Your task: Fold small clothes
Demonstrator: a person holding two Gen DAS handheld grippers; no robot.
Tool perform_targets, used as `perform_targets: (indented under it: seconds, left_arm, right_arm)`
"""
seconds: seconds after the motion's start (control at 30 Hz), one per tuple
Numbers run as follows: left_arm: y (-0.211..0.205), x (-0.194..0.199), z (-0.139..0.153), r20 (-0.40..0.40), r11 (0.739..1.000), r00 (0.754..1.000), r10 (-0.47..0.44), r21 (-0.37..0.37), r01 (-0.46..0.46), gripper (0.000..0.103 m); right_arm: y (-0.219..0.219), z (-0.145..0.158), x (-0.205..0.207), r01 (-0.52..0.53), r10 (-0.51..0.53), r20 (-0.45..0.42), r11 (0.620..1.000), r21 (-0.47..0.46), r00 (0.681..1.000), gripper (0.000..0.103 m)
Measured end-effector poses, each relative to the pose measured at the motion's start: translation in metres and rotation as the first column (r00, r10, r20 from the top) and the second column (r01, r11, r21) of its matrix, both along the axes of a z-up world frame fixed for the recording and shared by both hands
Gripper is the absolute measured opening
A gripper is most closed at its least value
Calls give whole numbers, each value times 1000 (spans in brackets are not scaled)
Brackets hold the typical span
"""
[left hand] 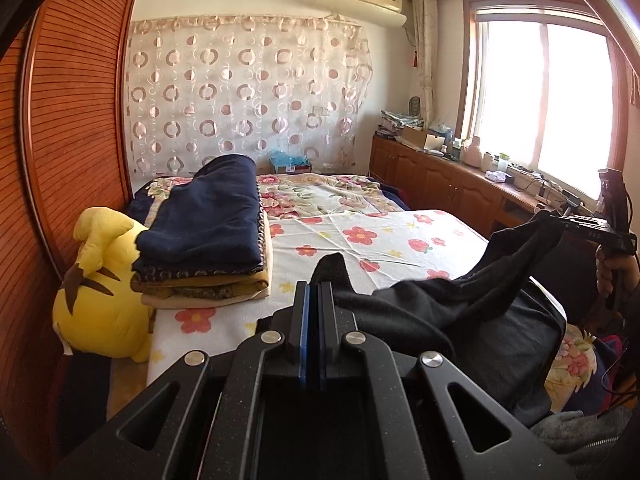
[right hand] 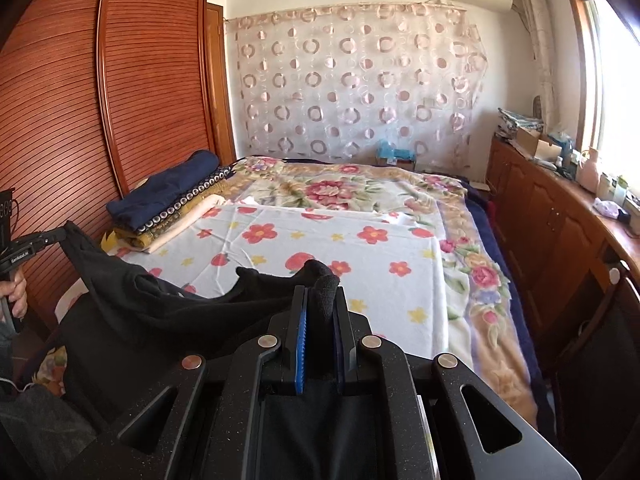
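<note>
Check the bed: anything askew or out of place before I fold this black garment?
Nothing stands out. The black garment hangs between both grippers over the flowered sheet; the folded blankets sit stacked neatly beside the yellow plush toy.

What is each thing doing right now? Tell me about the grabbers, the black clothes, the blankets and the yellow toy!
Left hand-held gripper: shut on the black garment.
Right hand-held gripper: shut on the black garment.
Black garment: unfolded, held up at two spots, sagging between them over the bed.
Blankets: folded, stacked.
Yellow plush toy: lying beside the stack.
Flowered sheet: spread flat.
Wardrobe door: closed.
</note>
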State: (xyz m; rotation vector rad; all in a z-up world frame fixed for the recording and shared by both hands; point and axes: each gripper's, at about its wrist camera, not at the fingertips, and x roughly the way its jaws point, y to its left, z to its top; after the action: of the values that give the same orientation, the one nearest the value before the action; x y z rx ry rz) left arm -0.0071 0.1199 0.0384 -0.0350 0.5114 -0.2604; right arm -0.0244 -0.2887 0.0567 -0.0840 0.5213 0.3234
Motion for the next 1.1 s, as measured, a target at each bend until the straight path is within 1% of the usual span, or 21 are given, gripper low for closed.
perform_targets:
  seconds: [0.13,0.23,0.27,0.33,0.4,0.5,0.6,0.63,0.67,0.73,0.77,0.8,0.87,0.9,0.93,1.0,1.1]
  left_arm:
    - [5,-19,-5,-22,1000,1000,14,9,-14,4]
    - [9,-23,-18,-50,999,998,26,25,-25,4]
    - [11,-21,-28,-78,999,996,35,25,-33,4]
    - [13,-13,-48,-141,999,989,47,26,-44,4]
    - [13,-7,-68,-192,998,980,55,34,-50,4]
    - [11,-6,-81,-225,998,972,61,36,-55,4]
    - [11,-5,-80,-216,998,975,56,13,-54,5]
    - [11,-4,-80,-213,998,975,57,10,-56,11]
    - [12,-4,-78,-208,998,977,56,8,-56,16]
    - [12,-4,-76,-195,999,980,48,-7,-50,31]
    - [13,-3,-74,-191,999,981,43,-14,-46,36]
    - [14,-2,-72,-188,999,981,39,-16,-43,39]
    - [15,2,-67,-182,999,982,47,-5,-49,52]
    - [15,3,-64,-171,999,984,50,-4,-51,66]
    - [16,5,-61,-162,999,986,50,-3,-51,73]
    - [18,11,-54,-151,999,987,48,1,-49,78]
    - [19,25,-49,-149,998,987,59,26,-55,79]
  right_arm:
    - [-2,-4,-19,-8,7,-32,1000,-8,999,11]
    - [-1,-15,-34,-13,13,-77,1000,-2,997,11]
    - [-2,-17,-40,-10,10,-92,1000,-2,996,11]
    - [1,-36,-46,16,-19,-144,1000,-27,989,11]
    - [3,-55,-47,20,-26,-196,999,-35,980,11]
    - [3,-80,-43,40,-47,-272,999,-31,961,11]
    - [3,-82,-37,52,-66,-289,997,-54,955,19]
    - [4,-79,-36,60,-77,-284,996,-69,956,23]
    - [3,-74,-35,69,-88,-272,994,-80,958,25]
    - [1,-60,-36,86,-104,-238,993,-82,966,30]
    - [-2,-51,-36,99,-116,-217,991,-85,969,31]
    - [-2,-45,-36,111,-127,-198,990,-88,972,35]
    - [-4,-34,-37,125,-138,-162,988,-88,977,40]
    - [-5,-28,-36,130,-142,-146,988,-86,979,43]
    - [-5,-26,-35,133,-144,-133,987,-85,981,44]
    - [-5,-24,-24,139,-148,-122,987,-80,981,45]
    - [-7,-33,-6,135,-142,-135,989,-56,981,45]
